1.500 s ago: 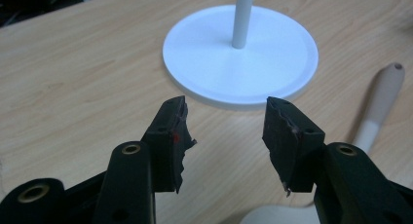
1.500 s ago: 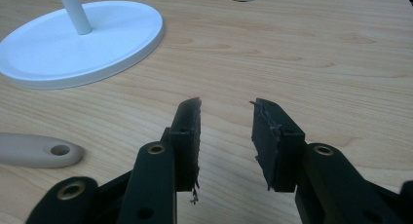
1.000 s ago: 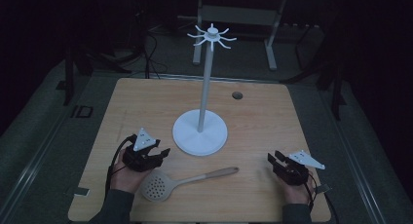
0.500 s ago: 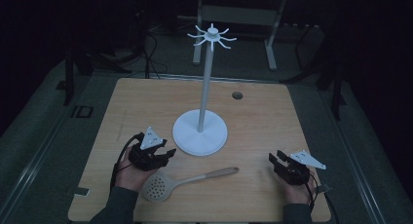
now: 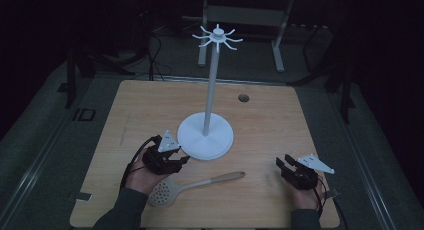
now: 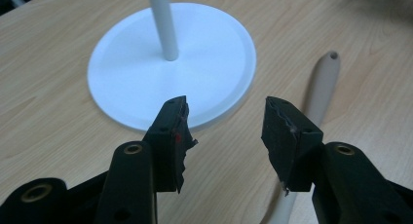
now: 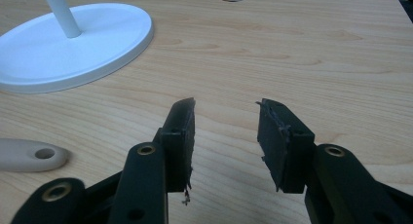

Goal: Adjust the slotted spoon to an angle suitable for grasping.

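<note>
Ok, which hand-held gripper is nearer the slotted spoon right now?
Left. The left hand-held gripper hovers just above the slotted spoon, near its head; the right hand-held gripper sits apart, beyond the handle's tip.

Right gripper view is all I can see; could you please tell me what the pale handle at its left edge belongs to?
Observer: It belongs to a slotted spoon; its round perforated head lies flat on the table, beside the person's left hand.
Operator: Thank you. How does the white stand end at the top?
Observer: The stand carries a ring of curved hooks on top, and nothing hangs on them.
Operator: And the left tongs?
Observer: The left tongs are open and empty, at the near rim of the stand's base, with the spoon's handle just beside them.
</note>
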The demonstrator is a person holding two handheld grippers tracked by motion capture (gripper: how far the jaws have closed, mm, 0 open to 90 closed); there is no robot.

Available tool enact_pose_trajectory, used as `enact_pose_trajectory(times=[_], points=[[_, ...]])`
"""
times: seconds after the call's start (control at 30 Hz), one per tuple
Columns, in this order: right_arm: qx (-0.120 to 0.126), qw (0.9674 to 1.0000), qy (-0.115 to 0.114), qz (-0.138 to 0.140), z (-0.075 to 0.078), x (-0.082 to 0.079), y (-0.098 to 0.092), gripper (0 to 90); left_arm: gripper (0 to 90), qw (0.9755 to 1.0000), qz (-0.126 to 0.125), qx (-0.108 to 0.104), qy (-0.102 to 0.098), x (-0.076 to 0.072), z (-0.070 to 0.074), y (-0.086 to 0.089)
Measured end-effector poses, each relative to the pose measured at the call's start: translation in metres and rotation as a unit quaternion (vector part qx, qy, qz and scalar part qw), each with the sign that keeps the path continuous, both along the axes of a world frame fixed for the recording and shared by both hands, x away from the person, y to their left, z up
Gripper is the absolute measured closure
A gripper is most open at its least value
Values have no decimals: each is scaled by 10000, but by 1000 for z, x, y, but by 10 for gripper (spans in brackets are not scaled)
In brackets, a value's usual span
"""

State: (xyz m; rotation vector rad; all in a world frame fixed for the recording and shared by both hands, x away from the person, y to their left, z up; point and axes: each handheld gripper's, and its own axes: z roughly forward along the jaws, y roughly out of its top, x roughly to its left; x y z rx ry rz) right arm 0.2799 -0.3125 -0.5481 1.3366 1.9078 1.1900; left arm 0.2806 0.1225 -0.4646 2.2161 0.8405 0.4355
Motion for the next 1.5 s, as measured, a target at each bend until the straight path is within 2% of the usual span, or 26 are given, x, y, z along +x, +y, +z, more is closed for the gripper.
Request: enact_pose_trajectory(times=[0.27, 0.5, 0.9, 0.93, 1.0, 1.2, 1.5], points=[[4, 10000, -8, -13, 0, 0, -1, 561, 528, 9989, -314, 330, 89, 2, -2, -18], [-18, 10000, -4, -23, 0, -1, -2, 556, 541, 9976, -499, 455, 181, 5, -4, -30], [-35, 10000, 6, -52, -1, -1, -3, 548, 584, 9928, -836, 777, 362, 11, -13, -46], [-33, 10000, 5, -53, -1, 0, -3, 546, 584, 9915, -894, 856, 402, 12, -14, -50], [-39, 10000, 7, -55, -1, 0, -3, 543, 583, 9907, -925, 883, 458, 13, -16, -53], [-56, 10000, 27, -61, -1, 0, -2, 533, 578, 9856, -1124, 1107, 607, 16, -22, -66], [-52, 9999, 43, -73, -2, 1, -3, 526, 578, 9763, -1346, 1427, 911, 19, -32, -85]])
